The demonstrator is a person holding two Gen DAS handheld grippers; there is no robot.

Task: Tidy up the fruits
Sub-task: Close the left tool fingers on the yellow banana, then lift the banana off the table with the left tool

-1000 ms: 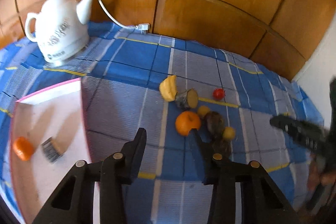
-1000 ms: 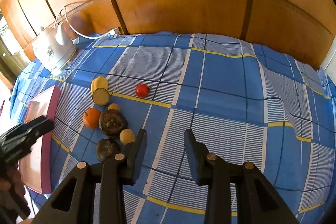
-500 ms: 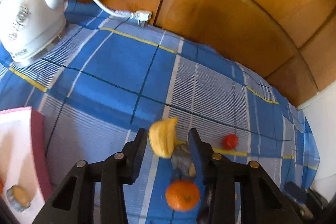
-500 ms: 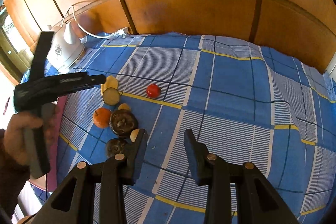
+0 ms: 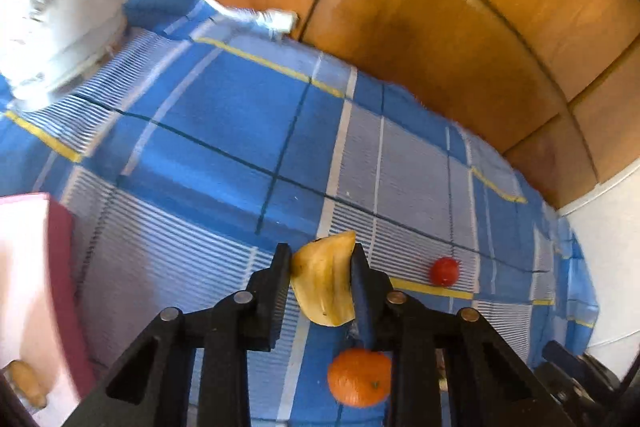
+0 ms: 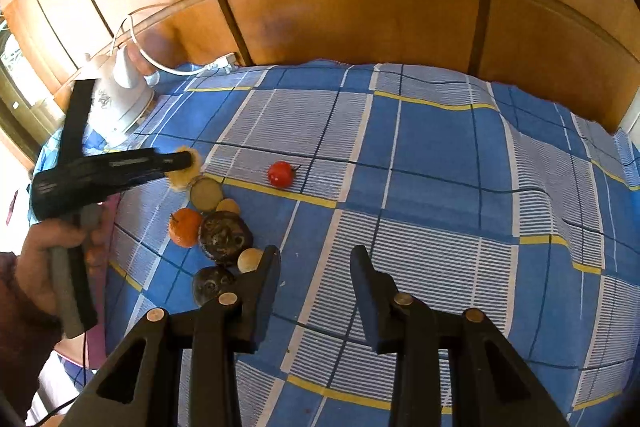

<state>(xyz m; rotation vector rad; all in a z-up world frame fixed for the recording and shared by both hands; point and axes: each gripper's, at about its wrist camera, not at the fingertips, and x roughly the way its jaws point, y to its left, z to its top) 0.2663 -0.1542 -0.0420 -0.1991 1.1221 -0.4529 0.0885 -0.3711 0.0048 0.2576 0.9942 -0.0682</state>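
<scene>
My left gripper (image 5: pixel 320 259) is shut on a yellow banana piece (image 5: pixel 324 283), its pads pressed against both sides. Just below it an orange (image 5: pixel 359 377) rests on the blue checked cloth, and a small red fruit (image 5: pixel 444 271) lies to the right. In the right wrist view the left gripper (image 6: pixel 184 161) reaches in from the left onto the banana piece (image 6: pixel 186 173). Beside it lie a round cut slice (image 6: pixel 206 191), the orange (image 6: pixel 185 227) and two dark fruits (image 6: pixel 225 237). My right gripper (image 6: pixel 316 263) hangs open over bare cloth, holding nothing.
A pink-rimmed white tray (image 5: pixel 60 267) sits at the left with a fruit in its near corner. A white kettle (image 5: pixel 52 19) with its cord stands at the back left. Wooden panels close off the back. A person's hand (image 6: pixel 44 267) holds the left gripper.
The left gripper moved forward and down to the banana piece, and its jaws closed on it. The right gripper stayed still.
</scene>
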